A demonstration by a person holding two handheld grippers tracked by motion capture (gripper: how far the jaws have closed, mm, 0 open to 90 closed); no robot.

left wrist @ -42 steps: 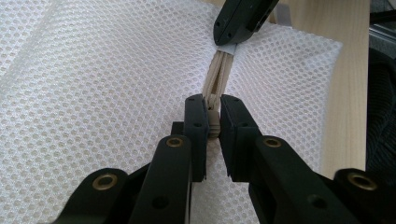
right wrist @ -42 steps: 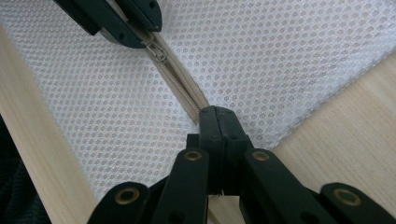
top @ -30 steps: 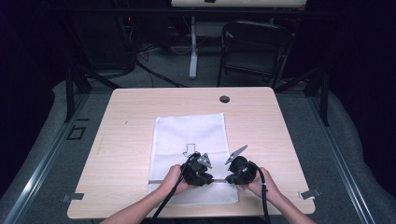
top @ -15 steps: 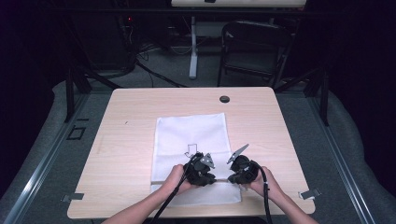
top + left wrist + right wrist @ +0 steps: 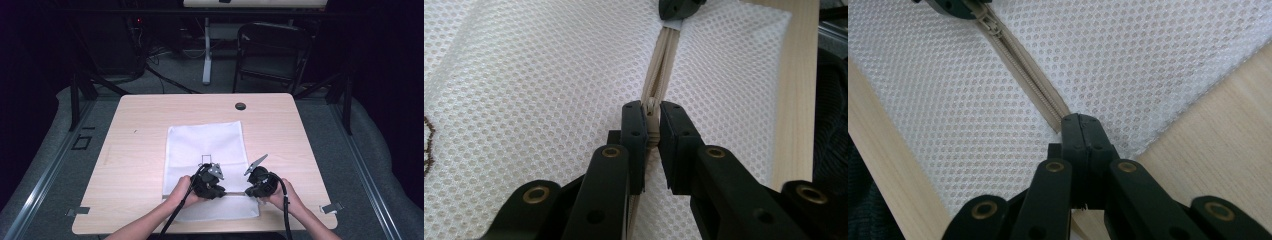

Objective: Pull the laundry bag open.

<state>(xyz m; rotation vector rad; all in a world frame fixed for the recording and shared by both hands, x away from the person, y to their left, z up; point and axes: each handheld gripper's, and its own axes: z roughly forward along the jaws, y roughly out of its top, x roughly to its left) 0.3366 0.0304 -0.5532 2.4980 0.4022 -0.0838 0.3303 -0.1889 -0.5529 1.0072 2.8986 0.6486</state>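
Note:
A white mesh bag (image 5: 205, 142) lies flat on the wooden table (image 5: 140, 130), with a beige zipper (image 5: 234, 192) running across its near end. My left gripper (image 5: 220, 190) points along the zipper, and its jaws (image 5: 651, 112) are shut on the beige zipper pull (image 5: 652, 120). My right gripper (image 5: 248, 190) faces it from the other side; its jaws (image 5: 1080, 122) are pinched shut on the end of the zipper tape (image 5: 1033, 85) near the bag's edge. The slider (image 5: 992, 25) sits at the left gripper's tips in the right gripper view.
A small square mark (image 5: 206, 160) is printed on the bag. A dark round grommet (image 5: 240, 106) sits near the table's far edge. A black chair (image 5: 270, 55) and a stand leg (image 5: 206, 50) are beyond the table. Both forearms enter from the near edge.

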